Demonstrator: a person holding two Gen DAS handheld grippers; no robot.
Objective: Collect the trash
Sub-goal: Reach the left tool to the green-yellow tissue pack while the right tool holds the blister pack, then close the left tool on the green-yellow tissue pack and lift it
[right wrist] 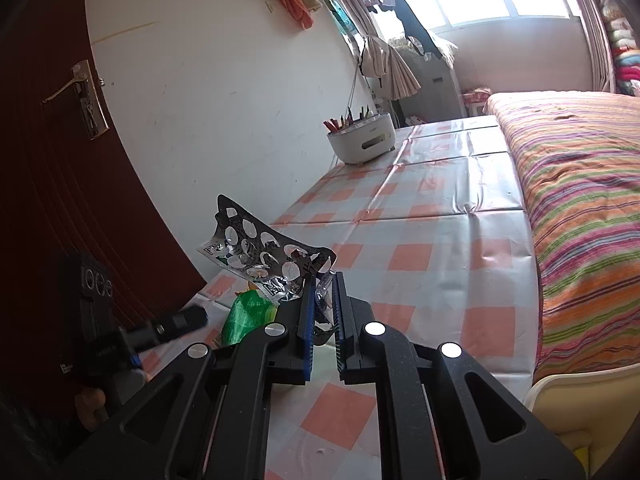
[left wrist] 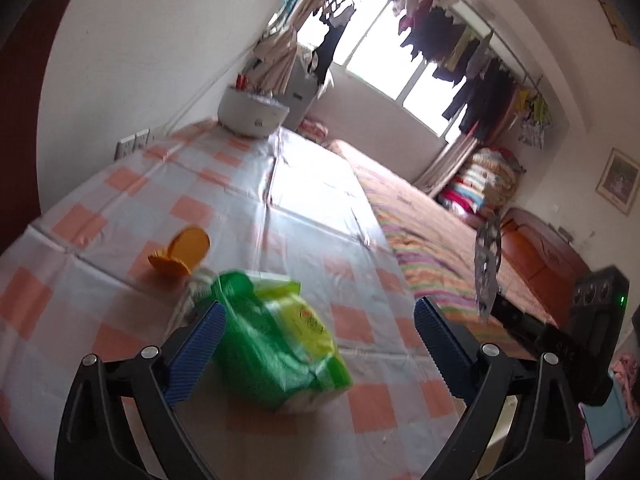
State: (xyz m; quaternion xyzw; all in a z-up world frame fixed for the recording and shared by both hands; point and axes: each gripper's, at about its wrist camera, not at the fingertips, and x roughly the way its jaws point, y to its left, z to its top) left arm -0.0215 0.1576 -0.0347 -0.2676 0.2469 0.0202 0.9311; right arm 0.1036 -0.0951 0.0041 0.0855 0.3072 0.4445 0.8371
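A green plastic packet [left wrist: 276, 344] lies on the checked tablecloth [left wrist: 224, 184], between the wide-open fingers of my left gripper [left wrist: 320, 316], closer to the left finger. An orange lid [left wrist: 182, 252] lies just beyond it. My right gripper [right wrist: 323, 284] is shut on an empty silver blister pack [right wrist: 264, 248] and holds it above the table; the pack also shows at the right of the left wrist view [left wrist: 488, 268]. The green packet shows below it in the right wrist view [right wrist: 246, 316].
A white round pot [right wrist: 362, 142] with pens stands at the table's far end by the wall. A bed with a striped cover [right wrist: 580, 208] runs along the table's right side. A dark red door [right wrist: 52, 184] is at the left.
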